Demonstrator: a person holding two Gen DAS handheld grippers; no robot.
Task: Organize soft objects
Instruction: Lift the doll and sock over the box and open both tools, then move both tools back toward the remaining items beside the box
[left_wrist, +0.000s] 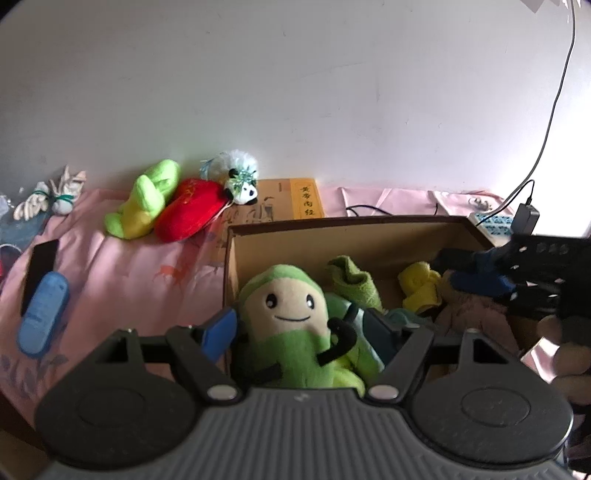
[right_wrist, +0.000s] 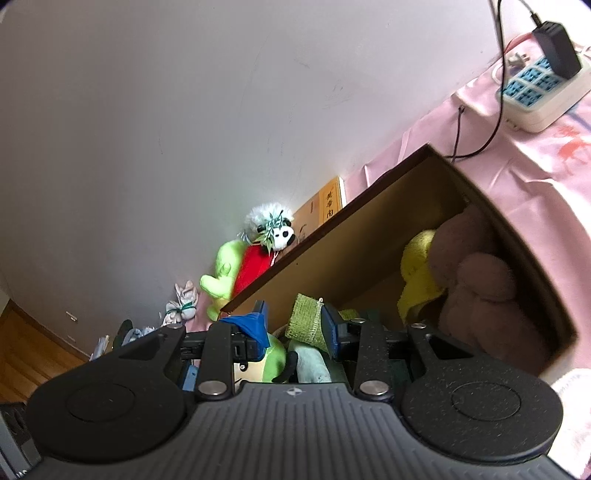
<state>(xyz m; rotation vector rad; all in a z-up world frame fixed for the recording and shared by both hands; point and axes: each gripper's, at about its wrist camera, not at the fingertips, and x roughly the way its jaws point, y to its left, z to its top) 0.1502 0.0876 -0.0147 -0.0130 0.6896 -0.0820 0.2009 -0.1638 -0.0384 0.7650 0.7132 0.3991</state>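
A cardboard box (left_wrist: 332, 225) stands on the pink cloth. Inside it lie a green smiling plush (left_wrist: 291, 325), a green cloth roll (left_wrist: 354, 280), a yellow cloth (left_wrist: 421, 288) and a brown plush (left_wrist: 476, 317). My left gripper (left_wrist: 301, 332) is open, its jaws on either side of the green plush at the box's left wall. My right gripper (right_wrist: 295, 326) is open over the box, with the green cloth roll (right_wrist: 306, 321) between its fingers; it also shows in the left wrist view (left_wrist: 476, 273). The brown plush (right_wrist: 476, 291) and yellow cloth (right_wrist: 417, 273) lie deeper in the box (right_wrist: 369, 225).
Against the wall lie a lime plush (left_wrist: 144, 199), a red plush (left_wrist: 192, 210), a small panda toy (left_wrist: 240, 177) and a yellow book (left_wrist: 295, 199). White knotted cloths (left_wrist: 51, 195), a black phone (left_wrist: 40, 269) and a blue case (left_wrist: 44, 314) lie left. A power strip (right_wrist: 535, 88) sits right.
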